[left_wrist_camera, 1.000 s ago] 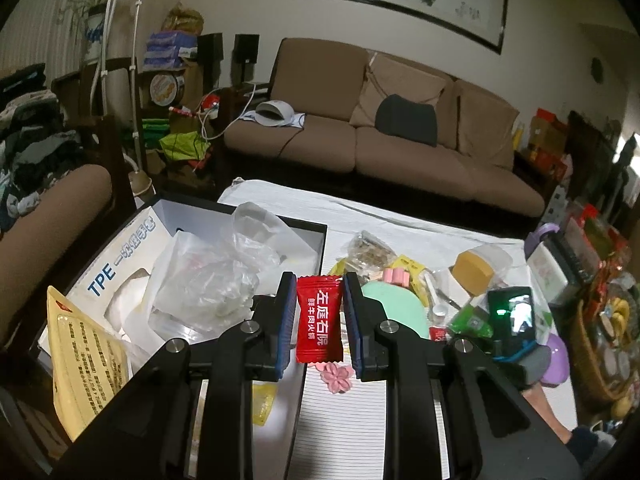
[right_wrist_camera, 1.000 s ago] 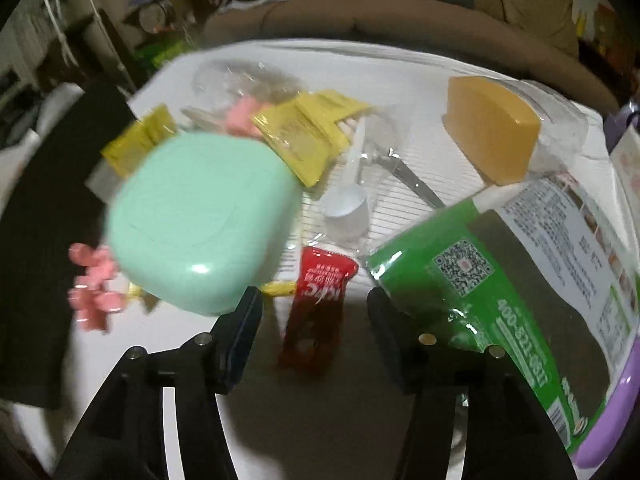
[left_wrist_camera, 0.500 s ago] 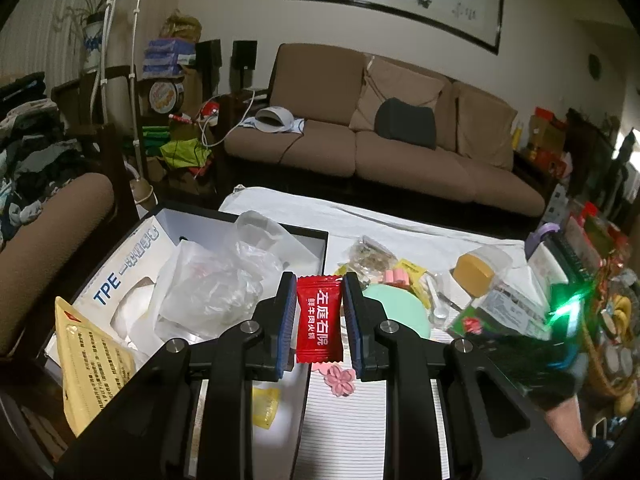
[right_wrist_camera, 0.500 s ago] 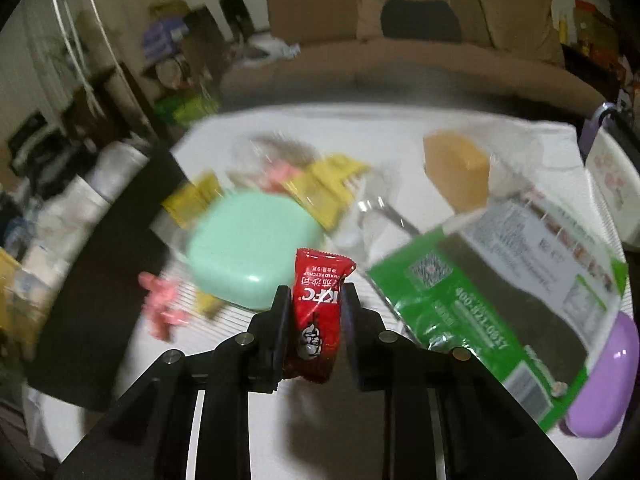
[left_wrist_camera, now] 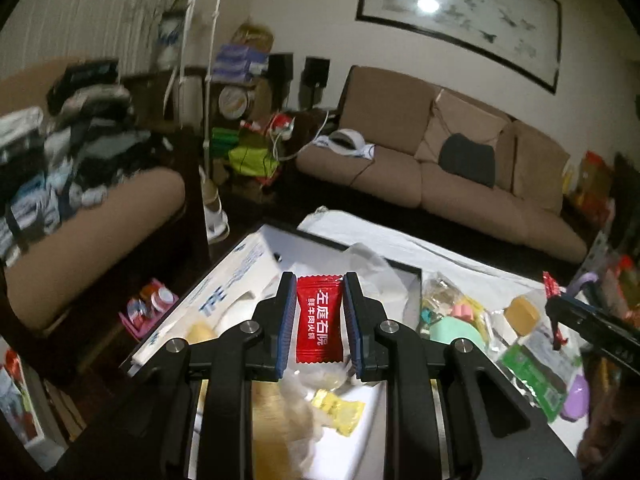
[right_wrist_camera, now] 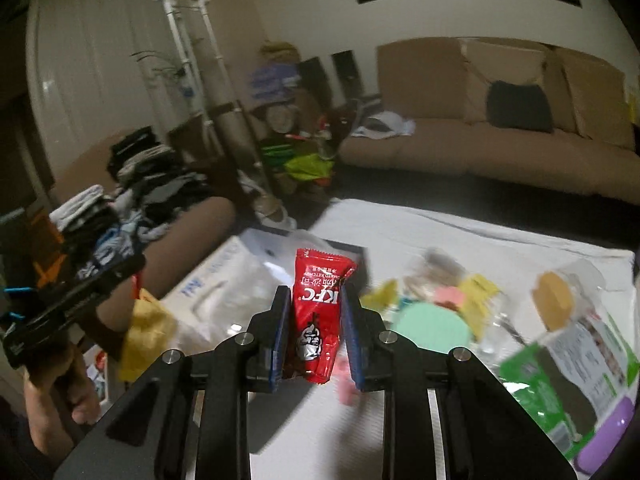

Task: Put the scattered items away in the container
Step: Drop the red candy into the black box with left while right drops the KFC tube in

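Your left gripper (left_wrist_camera: 319, 320), jaws clamped on the red candy (left_wrist_camera: 319, 322), hung over the box (left_wrist_camera: 256, 258), nearer than your right gripper (right_wrist_camera: 313, 334) gripping its ketchup sachet (right_wrist_camera: 318, 316).

Dim living room, pale walls. Long brown sofa (left_wrist_camera: 460, 176) against the far wall with a dark cushion (left_wrist_camera: 466, 160) on it, big framed ink painting (left_wrist_camera: 460, 16) above catching a round light glare. Second brown seat (left_wrist_camera: 100, 224) on the left, piled with folded clothes (left_wrist_camera: 60, 152). White pole rack (right_wrist_camera: 192, 60) in the corner beside cluttered shelves (left_wrist_camera: 244, 92). Dark floor between sofa and white-covered table (left_wrist_camera: 400, 240).
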`<state>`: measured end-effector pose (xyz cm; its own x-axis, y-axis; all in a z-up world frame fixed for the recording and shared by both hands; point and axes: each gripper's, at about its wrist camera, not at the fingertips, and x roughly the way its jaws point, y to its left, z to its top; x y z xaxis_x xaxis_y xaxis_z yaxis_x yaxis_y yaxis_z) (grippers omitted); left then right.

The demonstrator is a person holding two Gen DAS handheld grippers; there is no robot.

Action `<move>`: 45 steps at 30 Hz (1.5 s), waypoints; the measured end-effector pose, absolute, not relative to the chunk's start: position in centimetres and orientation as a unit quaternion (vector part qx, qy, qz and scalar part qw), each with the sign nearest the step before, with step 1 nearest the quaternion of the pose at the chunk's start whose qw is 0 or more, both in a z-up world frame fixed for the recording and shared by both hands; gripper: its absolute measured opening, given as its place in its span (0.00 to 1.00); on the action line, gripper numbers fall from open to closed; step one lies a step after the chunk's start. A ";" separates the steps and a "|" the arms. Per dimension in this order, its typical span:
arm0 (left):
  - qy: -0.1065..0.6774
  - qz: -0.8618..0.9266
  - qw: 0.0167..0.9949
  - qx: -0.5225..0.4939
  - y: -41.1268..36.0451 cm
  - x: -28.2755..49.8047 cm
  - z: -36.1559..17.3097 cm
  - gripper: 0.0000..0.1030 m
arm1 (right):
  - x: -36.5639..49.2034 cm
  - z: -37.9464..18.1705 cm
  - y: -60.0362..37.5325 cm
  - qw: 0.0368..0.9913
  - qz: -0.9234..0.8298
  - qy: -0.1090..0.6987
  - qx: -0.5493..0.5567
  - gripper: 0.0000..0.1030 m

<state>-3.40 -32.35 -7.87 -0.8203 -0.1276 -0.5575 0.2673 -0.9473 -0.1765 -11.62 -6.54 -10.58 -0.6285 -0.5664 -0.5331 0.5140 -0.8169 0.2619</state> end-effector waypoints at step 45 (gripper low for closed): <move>0.071 -0.896 -0.086 0.430 -15.3 -9.4 -14.3 1.00 | -8.7 -21.0 17.8 0.090 -0.886 -0.077 0.449 0.86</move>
